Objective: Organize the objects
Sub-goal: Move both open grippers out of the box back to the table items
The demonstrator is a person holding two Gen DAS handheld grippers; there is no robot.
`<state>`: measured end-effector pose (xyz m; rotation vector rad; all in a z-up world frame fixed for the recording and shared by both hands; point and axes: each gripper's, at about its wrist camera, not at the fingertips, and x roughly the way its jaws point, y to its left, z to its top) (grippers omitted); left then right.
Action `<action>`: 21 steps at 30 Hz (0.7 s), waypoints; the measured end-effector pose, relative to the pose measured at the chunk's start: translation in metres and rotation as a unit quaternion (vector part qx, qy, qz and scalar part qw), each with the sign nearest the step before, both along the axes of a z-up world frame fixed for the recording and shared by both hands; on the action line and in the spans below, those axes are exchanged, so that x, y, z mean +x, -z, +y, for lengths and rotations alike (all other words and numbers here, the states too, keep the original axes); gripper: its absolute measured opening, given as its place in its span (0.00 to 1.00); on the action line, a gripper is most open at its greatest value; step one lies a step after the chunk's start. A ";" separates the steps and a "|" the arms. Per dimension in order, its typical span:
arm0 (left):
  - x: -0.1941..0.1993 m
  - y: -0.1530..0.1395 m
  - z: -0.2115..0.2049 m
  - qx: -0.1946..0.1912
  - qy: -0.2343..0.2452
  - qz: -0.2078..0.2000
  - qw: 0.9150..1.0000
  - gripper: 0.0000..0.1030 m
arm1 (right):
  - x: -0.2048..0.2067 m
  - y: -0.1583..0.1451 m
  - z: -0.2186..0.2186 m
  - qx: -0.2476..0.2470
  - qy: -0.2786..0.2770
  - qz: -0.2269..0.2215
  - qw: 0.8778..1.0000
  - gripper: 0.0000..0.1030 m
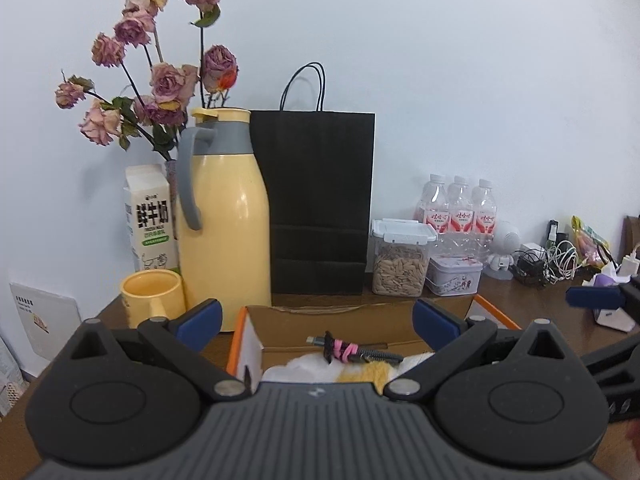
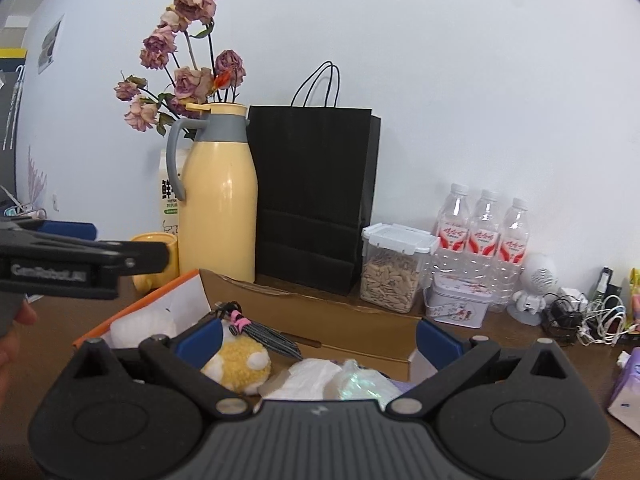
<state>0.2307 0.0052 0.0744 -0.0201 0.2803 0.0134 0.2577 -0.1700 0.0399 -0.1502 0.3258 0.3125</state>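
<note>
An open cardboard box with an orange edge sits on the brown table right in front of both grippers. Inside lie a grey cable bundle tied with pink bands, a yellow plush toy and crumpled white plastic. My left gripper hovers over the box's near side, jaws wide, nothing between the blue pads. My right gripper hangs over the same box, equally open and empty, with the plush just inside its left pad. Each gripper shows at the edge of the other's view.
Along the wall stand a milk carton, a yellow mug, a yellow thermos jug, a black paper bag, a seed jar, a tin and three water bottles. Tangled chargers lie at the right.
</note>
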 end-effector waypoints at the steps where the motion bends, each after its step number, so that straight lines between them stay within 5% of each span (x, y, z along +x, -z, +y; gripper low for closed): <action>1: -0.004 0.000 0.002 0.001 0.000 0.000 1.000 1.00 | -0.004 0.000 -0.003 -0.002 0.002 -0.001 1.000 1.00; 21: -0.045 0.071 0.046 0.024 -0.028 0.126 0.991 1.00 | -0.044 0.066 -0.054 -0.070 0.055 0.097 0.991 1.00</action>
